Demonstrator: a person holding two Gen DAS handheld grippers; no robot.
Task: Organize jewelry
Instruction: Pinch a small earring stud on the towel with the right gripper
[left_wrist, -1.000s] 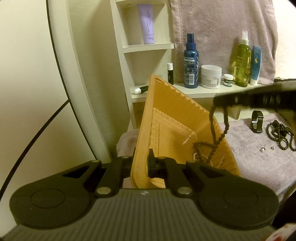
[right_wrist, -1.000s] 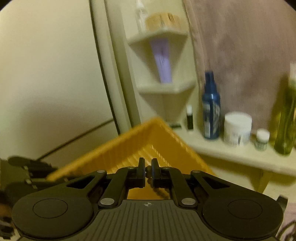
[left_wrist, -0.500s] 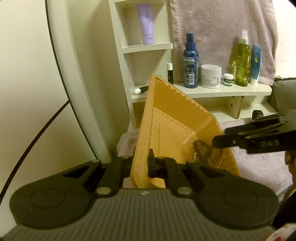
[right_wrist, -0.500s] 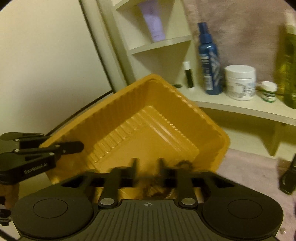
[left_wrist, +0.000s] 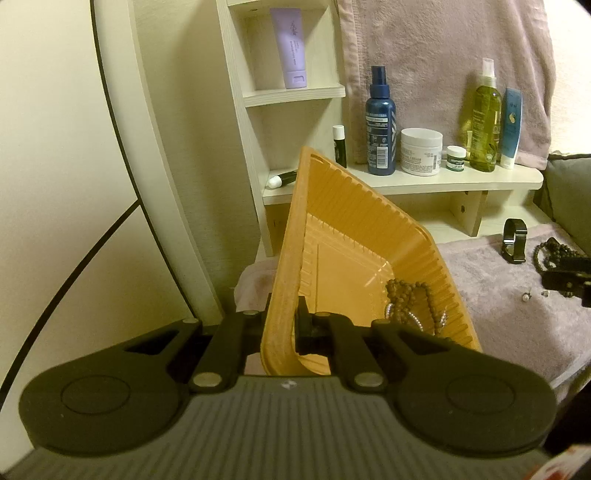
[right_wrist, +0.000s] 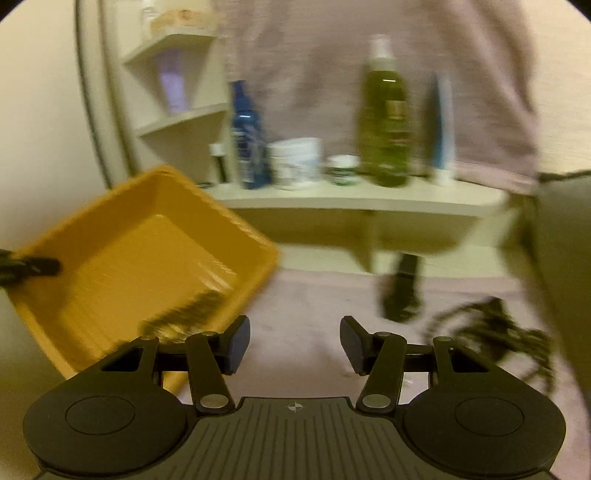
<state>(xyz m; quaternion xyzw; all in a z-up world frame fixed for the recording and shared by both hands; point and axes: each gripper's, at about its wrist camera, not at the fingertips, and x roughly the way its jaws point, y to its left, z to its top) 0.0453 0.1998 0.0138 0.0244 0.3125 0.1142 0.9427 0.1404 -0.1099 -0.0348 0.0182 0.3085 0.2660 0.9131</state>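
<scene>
Pinching orange tray rim, left jaws closed, right jaws apart, empty, its view blurred.

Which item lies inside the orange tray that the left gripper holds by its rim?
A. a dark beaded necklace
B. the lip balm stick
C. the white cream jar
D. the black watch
A: in the left wrist view a dark beaded necklace lies in the low corner of the orange tray, whose rim the left gripper pinches; the black watch lies outside it on the pink towel.
</scene>
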